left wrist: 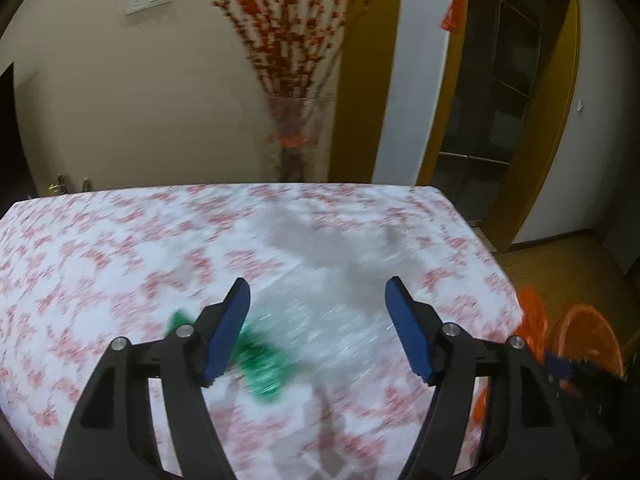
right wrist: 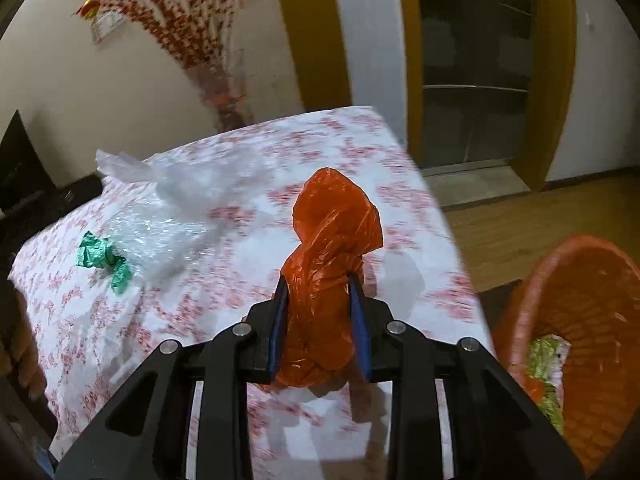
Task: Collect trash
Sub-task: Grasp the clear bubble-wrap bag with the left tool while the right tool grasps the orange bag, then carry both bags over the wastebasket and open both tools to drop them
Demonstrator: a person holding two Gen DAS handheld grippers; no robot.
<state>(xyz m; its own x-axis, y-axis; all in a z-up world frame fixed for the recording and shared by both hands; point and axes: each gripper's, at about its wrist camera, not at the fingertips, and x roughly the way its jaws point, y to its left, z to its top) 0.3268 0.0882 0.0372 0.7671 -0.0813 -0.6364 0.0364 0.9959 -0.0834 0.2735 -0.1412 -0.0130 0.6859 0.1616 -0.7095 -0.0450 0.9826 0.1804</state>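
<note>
Right gripper (right wrist: 320, 280) clenched on crumpled orange plastic bag (right wrist: 328, 240), held above counter (right wrist: 400, 168) with red-and-white floral cloth. Orange basket (right wrist: 592, 300) just beside counter's right edge, wrappers inside. Left gripper (left wrist: 318, 300) released, jaws wide, nothing between pads, over counter. Green foil scrap (right wrist: 104, 258) and clear plastic wrap (right wrist: 168, 208) lie touching on counter, at left.

Dim, warm indoor light fills both views; motion blur smears the floral-clothed bench (left wrist: 120, 240), soft shadows lie ahead of the tongs, and fisheye bending darkens every corner.
</note>
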